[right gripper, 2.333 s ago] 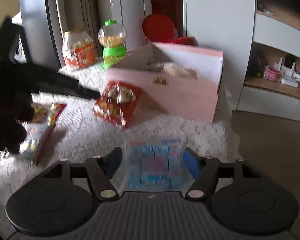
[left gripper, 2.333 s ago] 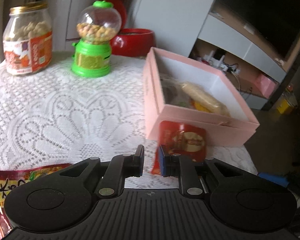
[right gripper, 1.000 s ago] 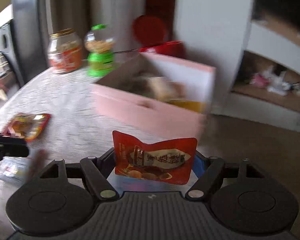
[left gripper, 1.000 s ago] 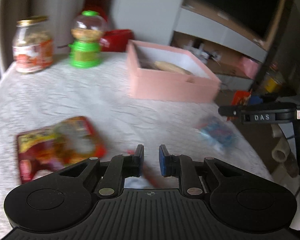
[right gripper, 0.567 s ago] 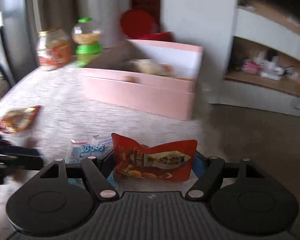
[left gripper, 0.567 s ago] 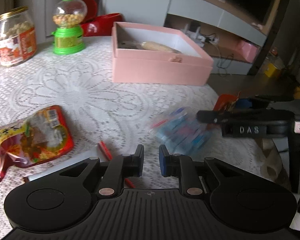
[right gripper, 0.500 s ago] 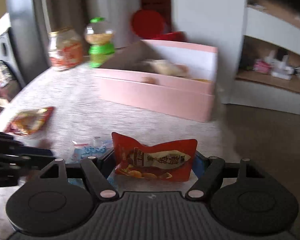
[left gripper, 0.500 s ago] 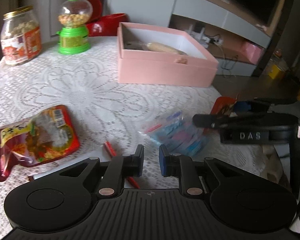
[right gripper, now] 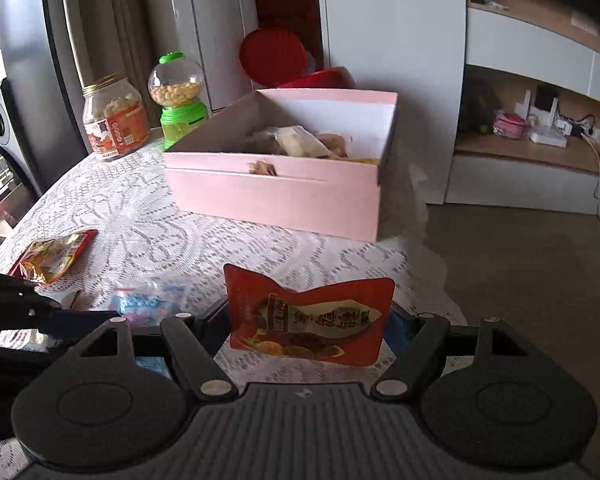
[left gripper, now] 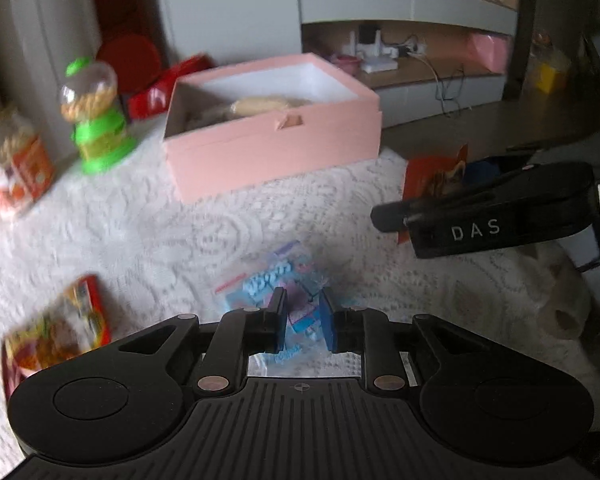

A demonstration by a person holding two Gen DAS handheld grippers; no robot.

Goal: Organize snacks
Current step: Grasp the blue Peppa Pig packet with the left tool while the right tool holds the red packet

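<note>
- Jaws of the left gripper are opening; the clear blue-printed packet lies on the bench between them, and the pads do not visibly press on it.
- Jaws of the right gripper stand wide and clamp the red snack pouch, which stands upright between them above the near bench edge.
- Bench surface: a white lace tablecloth covers it.
- Pink box: open at the top, standing on the cloth towards the far side; wrapped snacks lie inside.
- Red-and-yellow snack bag: flat on the cloth at the left, well apart from the box.
- Far left of the bench: a glass jar with a gold lid, and just beside it a green candy dispenser with a clear globe.
- Behind the box: a red container with a round red lid.
- Room, right side: a low wooden shelf under white cabinets carries small devices and cables; brown floor lies below the bench edge.
- Left wrist view is motion-blurred; fine print on the packets cannot be read.
</note>
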